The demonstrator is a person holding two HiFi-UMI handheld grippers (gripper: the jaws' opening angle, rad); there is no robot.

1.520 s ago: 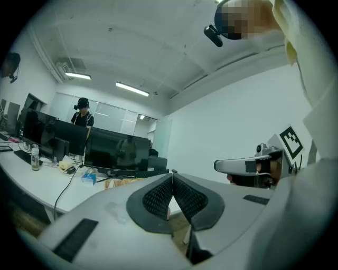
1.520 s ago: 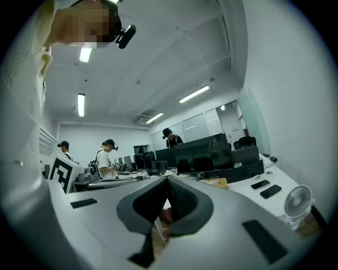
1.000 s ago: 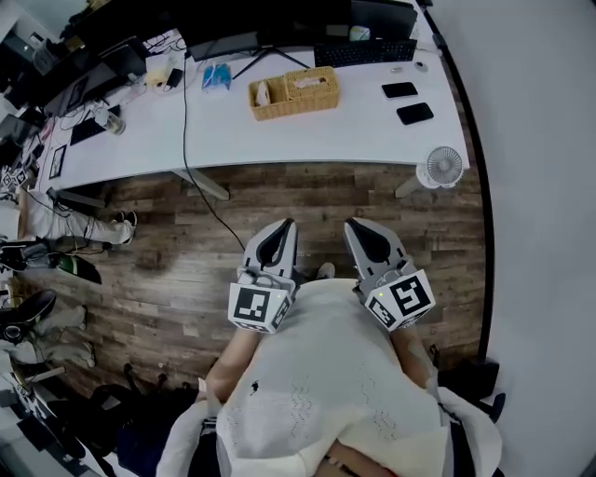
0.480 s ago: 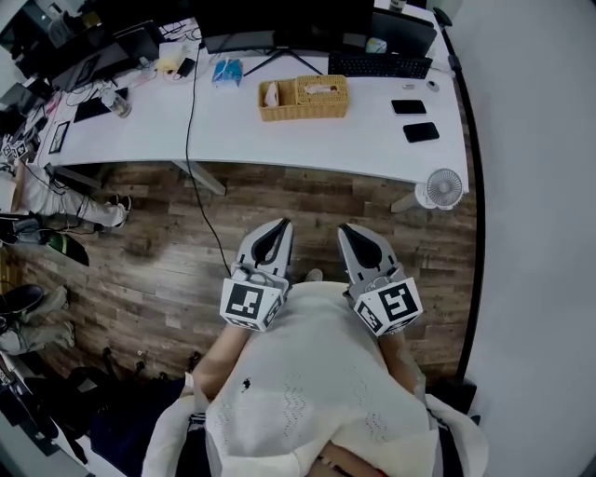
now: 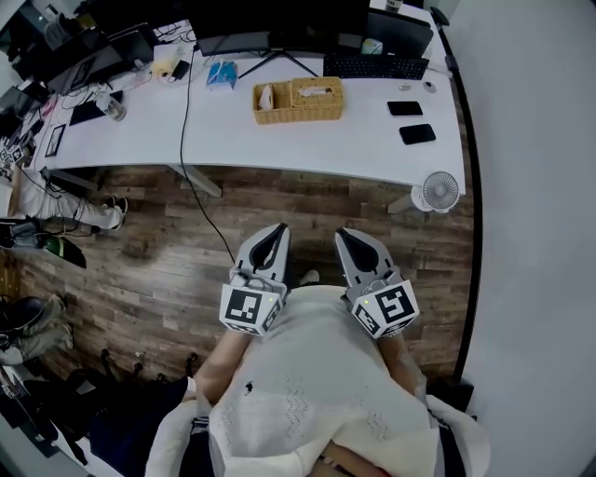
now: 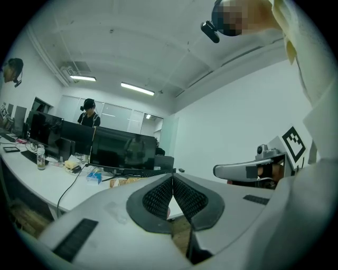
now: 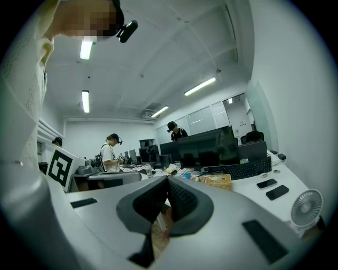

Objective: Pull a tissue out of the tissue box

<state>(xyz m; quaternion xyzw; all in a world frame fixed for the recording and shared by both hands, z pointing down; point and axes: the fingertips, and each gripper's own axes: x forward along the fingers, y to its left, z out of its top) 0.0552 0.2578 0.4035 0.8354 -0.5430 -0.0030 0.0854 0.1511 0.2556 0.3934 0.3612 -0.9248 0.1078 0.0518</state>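
1. Where the white desk runs along its far edge under a row of dark monitors, the tissue box sits in the right part of a wicker basket. Something pale shows at its top. The right gripper view catches the same basket low and far off, beyond the jaws.
2. A small white item fills the basket's left part. A blue packet lies further left along the far edge.
3. A black keyboard lies toward the far right corner, and two dark phones rest near the right edge.
4. A black cable crosses the desk from far edge to near edge and drops to the wooden floor. A small white fan stands on the floor just off the near right corner.
5. Both tools are well apart from the desk, held side by side over the floor in front of the person's white top. The left gripper has its jaws pressed together with nothing between them — its own view shows the ribbed pads meeting at the tip.
6. The right gripper is likewise closed and empty, its pads touching.
7. Other people stand behind the monitors — one in the left gripper view, two in the right gripper view.
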